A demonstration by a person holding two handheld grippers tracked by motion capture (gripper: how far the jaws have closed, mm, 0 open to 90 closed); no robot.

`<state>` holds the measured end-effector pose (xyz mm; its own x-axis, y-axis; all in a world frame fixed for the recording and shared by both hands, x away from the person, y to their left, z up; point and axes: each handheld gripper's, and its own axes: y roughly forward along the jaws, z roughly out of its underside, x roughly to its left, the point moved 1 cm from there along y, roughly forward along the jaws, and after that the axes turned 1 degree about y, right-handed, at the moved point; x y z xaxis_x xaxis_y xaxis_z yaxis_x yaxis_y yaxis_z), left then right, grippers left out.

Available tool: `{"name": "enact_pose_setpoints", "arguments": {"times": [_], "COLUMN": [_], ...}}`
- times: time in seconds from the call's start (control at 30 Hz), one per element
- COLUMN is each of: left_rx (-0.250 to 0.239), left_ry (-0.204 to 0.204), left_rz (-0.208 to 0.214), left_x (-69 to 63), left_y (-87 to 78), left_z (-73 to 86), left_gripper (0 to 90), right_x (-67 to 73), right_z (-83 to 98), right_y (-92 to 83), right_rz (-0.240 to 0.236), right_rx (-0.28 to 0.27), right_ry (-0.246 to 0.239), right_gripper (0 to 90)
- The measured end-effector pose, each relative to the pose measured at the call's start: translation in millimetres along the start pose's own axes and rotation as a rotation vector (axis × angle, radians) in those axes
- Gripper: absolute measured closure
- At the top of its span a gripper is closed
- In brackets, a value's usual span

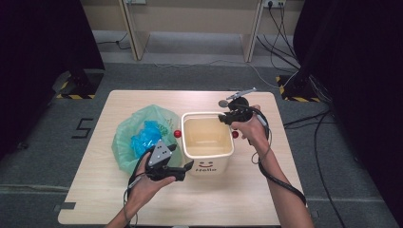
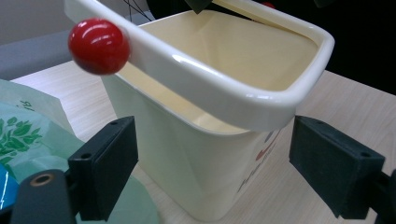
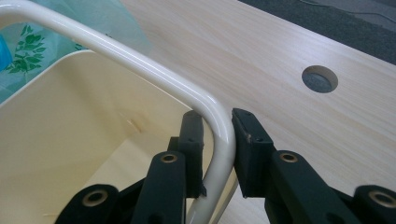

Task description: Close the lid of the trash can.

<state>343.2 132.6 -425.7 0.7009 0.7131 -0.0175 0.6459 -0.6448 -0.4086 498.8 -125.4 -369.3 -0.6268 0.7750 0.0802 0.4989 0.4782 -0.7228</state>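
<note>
R gripper (image 3: pixel 217 154) clamps the rim of the cream bin (image 1: pixel 207 137) at its 1 o'clock corner; L gripper (image 2: pixel 212 163) gapes wide around the 7 o'clock corner, not touching. Bin sits mid-table (image 1: pixel 266 199) — prob light, stiff, glossy plastic, slippery; the rolled rim's the best hold. Green bag (image 1: pixel 130 130) crowds it at 9 o'clock.
</note>
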Motion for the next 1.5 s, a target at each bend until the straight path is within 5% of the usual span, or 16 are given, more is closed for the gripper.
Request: {"name": "enact_pose_setpoints", "arguments": {"times": [0.43, 1.03, 1.17, 1.5], "left_rx": [0.01, 0.004, 0.005, 0.002], "left_ry": [0.003, -0.002, -0.001, 0.002], "left_rz": [-0.001, -0.004, -0.003, -0.002], "left_x": [-0.4, 1.2, 0.7, -0.2], "left_y": [2.8, 1.6, 2.1, 2.4], "left_z": [1.4, -0.4, -0.5, -2.2], "left_gripper": [14.6, 14.7, 14.6, 14.7], "right_x": [3.5, -5.3, -7.6, -8.3], "right_z": [0.4, 4.8, 6.1, 3.0], "right_y": [2.0, -2.0, 0.2, -3.1], "right_rz": [0.059, 0.076, 0.076, 0.063], "right_rx": [0.027, 0.025, 0.025, 0.007], "right_ry": [-0.054, 0.002, 0.054, 0.05], "right_gripper": [68.8, 53.5, 43.3, 46.9]}}
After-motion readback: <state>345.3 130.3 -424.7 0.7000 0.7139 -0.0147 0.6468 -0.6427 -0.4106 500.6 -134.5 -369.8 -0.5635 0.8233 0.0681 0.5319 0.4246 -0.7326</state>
